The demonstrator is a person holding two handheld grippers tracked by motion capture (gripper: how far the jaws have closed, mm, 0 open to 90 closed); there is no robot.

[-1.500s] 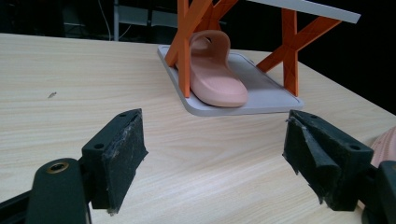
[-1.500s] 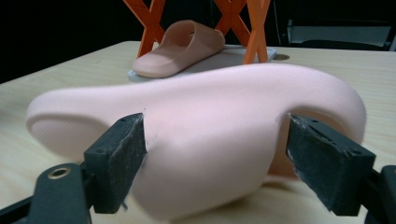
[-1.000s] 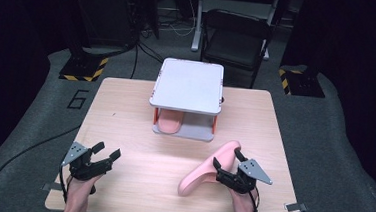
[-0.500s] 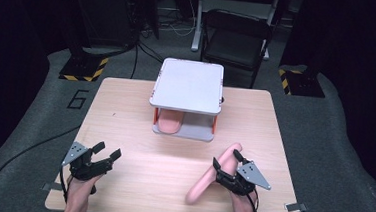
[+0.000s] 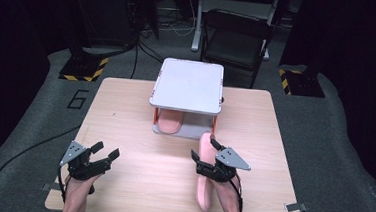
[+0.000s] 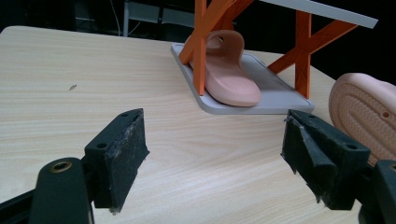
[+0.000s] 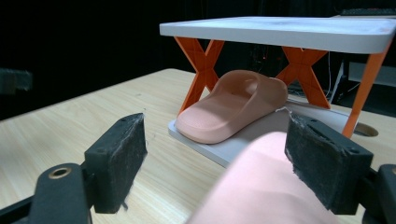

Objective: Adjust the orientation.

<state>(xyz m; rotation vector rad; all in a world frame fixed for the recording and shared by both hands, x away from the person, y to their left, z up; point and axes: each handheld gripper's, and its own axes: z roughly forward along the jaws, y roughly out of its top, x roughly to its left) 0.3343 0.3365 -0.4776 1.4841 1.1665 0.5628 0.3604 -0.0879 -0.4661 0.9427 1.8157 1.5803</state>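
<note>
The right gripper (image 5: 206,156) sits at about five o'clock on the table (image 5: 125,111), its hand (image 5: 227,199) coming in from the bottom edge and pointing toward twelve. Its jaws have just been opening and stand wide around the loose pink slipper (image 5: 204,187), which lies lengthwise between them, toe near the rack (image 5: 187,83); the right gripper view shows a clear gap at the left pad (image 7: 119,163), while contact at the other cannot be told. The left gripper (image 5: 103,153) rests at seven o'clock, angled toward one o'clock, jaws apart with bare wood between. A second slipper (image 5: 167,122) lies on the rack's lower shelf.
</note>
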